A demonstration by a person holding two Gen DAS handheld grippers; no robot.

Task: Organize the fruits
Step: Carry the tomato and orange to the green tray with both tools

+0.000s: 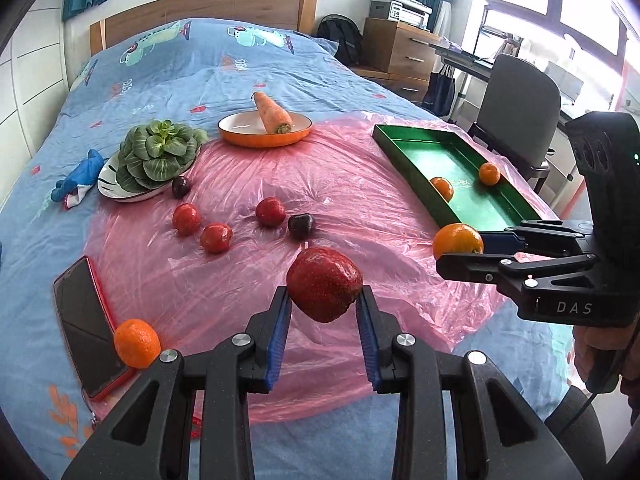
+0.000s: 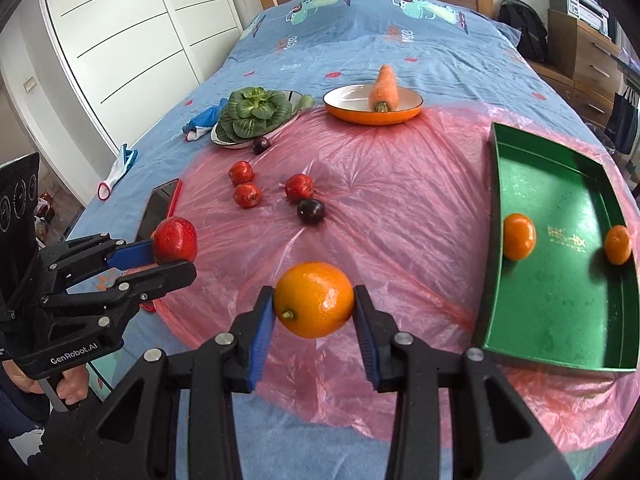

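My left gripper is shut on a big red apple and holds it above the pink plastic sheet; it also shows in the right wrist view. My right gripper is shut on an orange, held near the left edge of the green tray; the gripper shows in the left wrist view. Two oranges lie in the tray. Three small red fruits and two dark plums lie on the sheet. Another orange rests against a phone.
An orange-rimmed plate holds a carrot. A striped plate holds leafy greens. Blue gloves lie on the bedsheet. A chair and drawers stand beside the bed.
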